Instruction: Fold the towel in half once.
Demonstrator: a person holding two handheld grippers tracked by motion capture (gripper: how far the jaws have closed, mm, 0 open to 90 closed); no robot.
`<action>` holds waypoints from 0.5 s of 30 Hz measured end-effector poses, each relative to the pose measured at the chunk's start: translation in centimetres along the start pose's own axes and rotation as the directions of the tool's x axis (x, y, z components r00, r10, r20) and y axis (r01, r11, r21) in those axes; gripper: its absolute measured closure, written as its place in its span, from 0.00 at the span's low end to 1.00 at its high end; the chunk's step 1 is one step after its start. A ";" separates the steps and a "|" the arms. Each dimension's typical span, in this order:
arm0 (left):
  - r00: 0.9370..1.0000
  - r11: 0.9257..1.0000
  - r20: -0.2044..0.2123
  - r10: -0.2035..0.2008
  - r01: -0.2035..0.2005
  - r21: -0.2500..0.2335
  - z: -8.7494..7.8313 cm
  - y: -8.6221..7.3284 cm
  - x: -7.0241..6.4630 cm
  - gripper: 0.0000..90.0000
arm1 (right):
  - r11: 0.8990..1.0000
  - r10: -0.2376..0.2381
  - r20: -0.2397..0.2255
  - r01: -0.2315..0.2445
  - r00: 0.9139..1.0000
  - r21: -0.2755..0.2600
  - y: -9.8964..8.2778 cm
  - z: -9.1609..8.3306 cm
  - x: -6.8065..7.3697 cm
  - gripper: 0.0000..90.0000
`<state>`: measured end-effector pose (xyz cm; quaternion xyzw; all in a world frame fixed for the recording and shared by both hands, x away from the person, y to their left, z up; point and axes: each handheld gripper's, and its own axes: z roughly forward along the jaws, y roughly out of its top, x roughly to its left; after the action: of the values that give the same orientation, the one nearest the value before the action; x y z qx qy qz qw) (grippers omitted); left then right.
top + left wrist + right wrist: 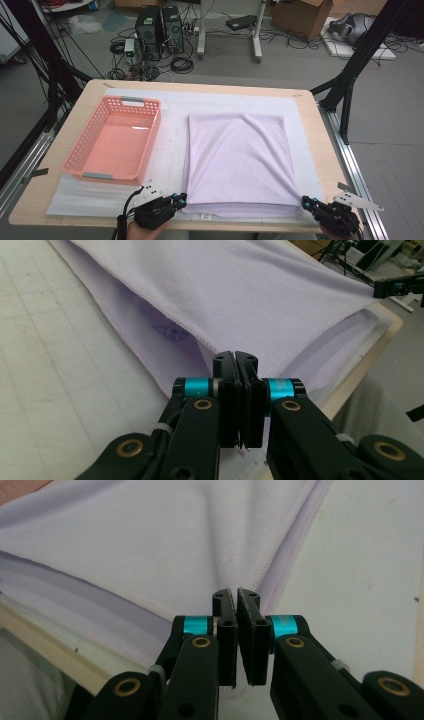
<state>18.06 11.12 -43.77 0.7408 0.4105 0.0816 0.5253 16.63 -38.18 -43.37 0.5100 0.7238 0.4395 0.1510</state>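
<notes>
Folded lilac cloth towel (237,160): my left gripper (182,199) and right gripper (305,201) jaws clamp its near corners; next fold pending, pink plastic basket (116,140) unfilled.

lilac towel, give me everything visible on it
The pale lilac terry-like towel lies folded in layers on the white gridded mat, right of the empty pink plastic basket, not touching it. Stitched hems; a small dark printed mark shows on a lower layer. Each near corner of the top layer is pinched: the left gripper and right gripper are shut on it, drawing creases.
</notes>
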 end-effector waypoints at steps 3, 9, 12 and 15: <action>1.000 1.000 0.000 0.000 0.000 -0.003 -0.6 -0.5 -0.4 0.98 | 1.000 -0.005 -0.002 0.005 1.000 0.011 -0.5 -0.6 0.4 0.97; 1.000 1.000 -0.003 -0.002 0.002 0.018 -1.4 -1.5 -0.6 0.98 | 0.999 -0.025 -0.002 0.025 1.000 0.035 -1.3 -1.4 1.2 0.96; 1.000 1.000 -0.006 -0.004 0.004 0.027 -1.0 -1.5 -0.6 0.93 | 0.999 -0.008 0.012 0.007 1.000 0.046 -1.5 -1.2 1.4 0.88; 1.000 1.000 -0.020 0.003 -0.003 -0.007 -0.6 -1.0 -0.2 0.73 | 1.000 0.016 0.023 -0.016 1.000 0.004 -1.0 -1.3 1.2 0.82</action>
<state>17.07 11.54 -44.23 0.7386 0.4144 0.0910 0.5239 14.60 -37.83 -43.14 0.5212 0.7189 0.4332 0.1545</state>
